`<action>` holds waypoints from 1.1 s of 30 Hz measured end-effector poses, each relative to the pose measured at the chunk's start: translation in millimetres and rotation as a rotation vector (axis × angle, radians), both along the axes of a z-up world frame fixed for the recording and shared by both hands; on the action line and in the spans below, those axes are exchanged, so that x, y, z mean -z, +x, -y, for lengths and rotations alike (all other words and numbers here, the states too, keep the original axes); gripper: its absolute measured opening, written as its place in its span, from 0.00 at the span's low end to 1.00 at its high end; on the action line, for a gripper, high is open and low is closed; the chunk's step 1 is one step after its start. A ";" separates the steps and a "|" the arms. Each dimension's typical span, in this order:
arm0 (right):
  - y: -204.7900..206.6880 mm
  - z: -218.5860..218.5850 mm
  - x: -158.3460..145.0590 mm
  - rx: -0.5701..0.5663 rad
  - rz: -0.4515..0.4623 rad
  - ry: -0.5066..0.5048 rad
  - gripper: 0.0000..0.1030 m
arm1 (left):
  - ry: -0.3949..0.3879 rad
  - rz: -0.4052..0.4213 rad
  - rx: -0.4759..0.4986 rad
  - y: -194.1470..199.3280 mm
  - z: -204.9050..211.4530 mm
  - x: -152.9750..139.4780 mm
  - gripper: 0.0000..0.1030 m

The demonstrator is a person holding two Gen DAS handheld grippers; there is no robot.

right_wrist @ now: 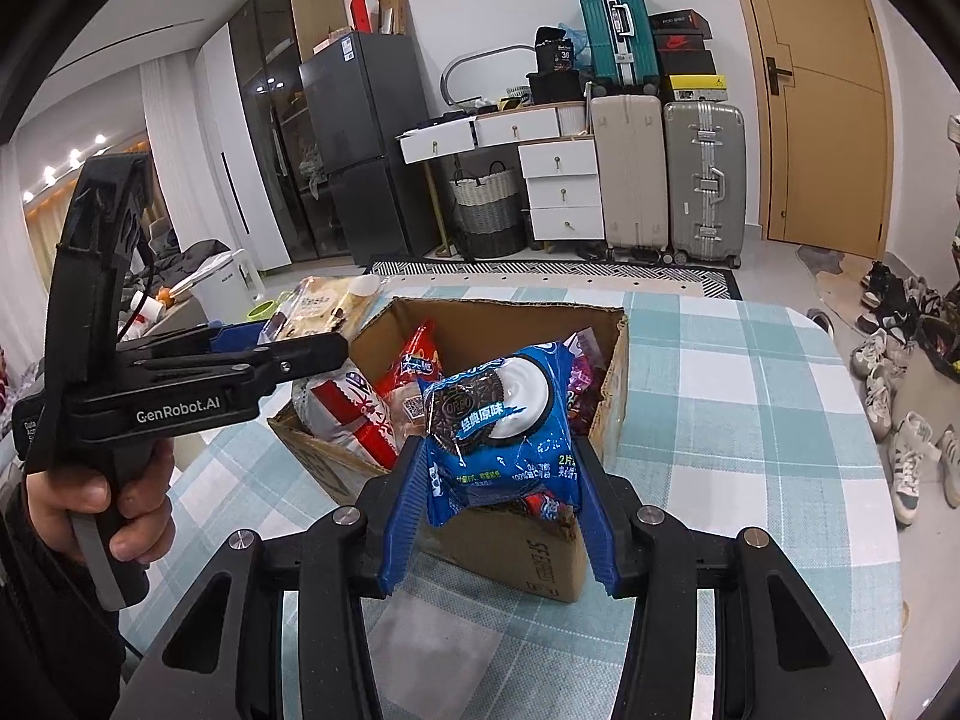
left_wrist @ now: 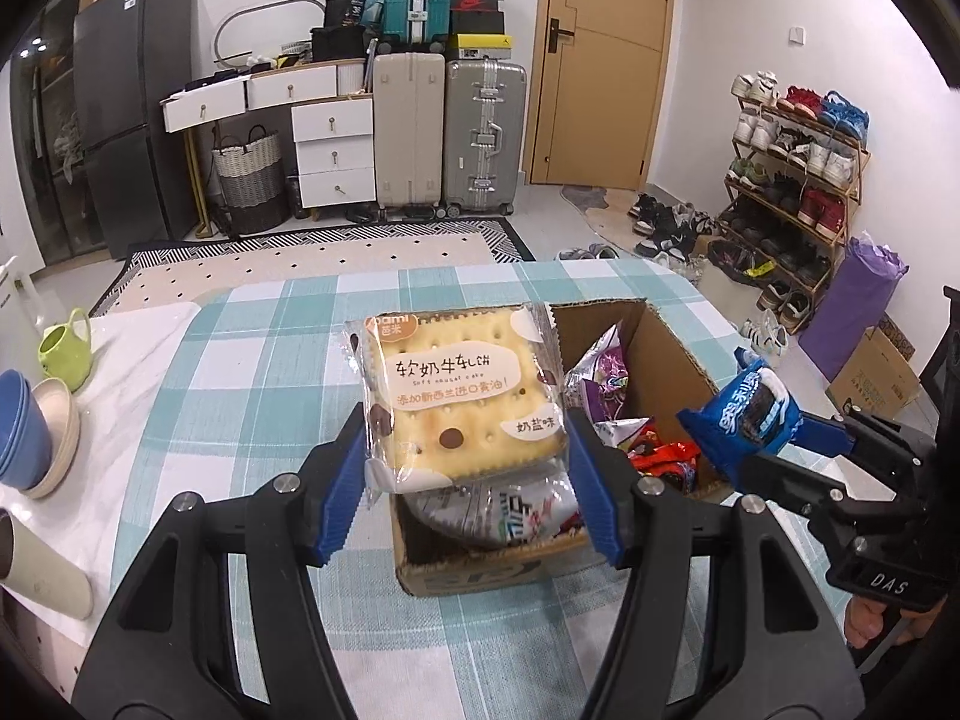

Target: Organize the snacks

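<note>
My left gripper (left_wrist: 465,450) is shut on a square cracker-cake packet (left_wrist: 459,393), cream with brown dots, held just above the near left corner of an open cardboard box (left_wrist: 672,348). In the right wrist view that packet (right_wrist: 318,306) shows past the box's left side. My right gripper (right_wrist: 501,492) is shut on a blue Oreo packet (right_wrist: 501,420), raised over the box's (right_wrist: 516,546) near wall. From the left wrist view the Oreo packet (left_wrist: 747,414) hangs at the box's right edge. Several snack bags (right_wrist: 360,414) fill the box.
The box stands on a table with a teal checked cloth (left_wrist: 258,372). At the table's left are blue bowls (left_wrist: 21,426), a green cup (left_wrist: 63,348) and a beige cylinder (left_wrist: 42,570). A hand (right_wrist: 90,498) grips the left tool's handle. Suitcases, drawers and a shoe rack lie beyond.
</note>
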State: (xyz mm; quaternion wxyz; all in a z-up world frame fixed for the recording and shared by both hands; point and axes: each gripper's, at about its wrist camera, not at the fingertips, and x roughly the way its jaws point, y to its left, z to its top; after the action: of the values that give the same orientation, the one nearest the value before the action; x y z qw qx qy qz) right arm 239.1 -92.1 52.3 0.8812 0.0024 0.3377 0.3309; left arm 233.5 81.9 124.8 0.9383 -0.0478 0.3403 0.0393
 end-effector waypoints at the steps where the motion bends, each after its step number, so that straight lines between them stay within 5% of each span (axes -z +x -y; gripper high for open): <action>1: 1.6 -1.4 0.3 -0.001 -0.001 -0.001 0.46 | 0.002 -0.005 0.007 4.1 0.6 1.4 0.57; 14: 18.5 -17.5 4.9 -0.007 -0.004 -0.031 0.46 | 0.018 -0.040 0.043 35.8 5.0 15.6 0.57; 17: 14.0 -17.4 0.9 -0.006 0.030 -0.024 0.53 | 0.024 -0.038 0.058 37.6 5.9 17.2 0.58; 19: 11.1 -16.7 -2.0 0.004 0.047 -0.031 0.71 | 0.040 -0.047 0.063 38.8 9.4 18.1 0.61; 24: 8.8 -7.2 -4.9 0.031 0.048 -0.017 0.96 | 0.024 -0.026 0.080 31.6 11.8 14.4 0.78; 29: 3.8 2.6 -4.7 0.056 0.044 -0.010 0.99 | 0.039 -0.008 0.068 16.2 12.8 5.9 1.00; 33: -4.7 6.5 -5.0 0.067 0.053 -0.007 0.99 | 0.035 0.008 0.063 -1.1 12.3 1.1 0.99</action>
State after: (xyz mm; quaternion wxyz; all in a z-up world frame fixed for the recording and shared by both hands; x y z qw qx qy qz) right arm 234.4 -98.5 57.3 0.9004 0.0020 0.3149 0.3003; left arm 232.4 69.6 123.7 0.9412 -0.0207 0.3370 0.0156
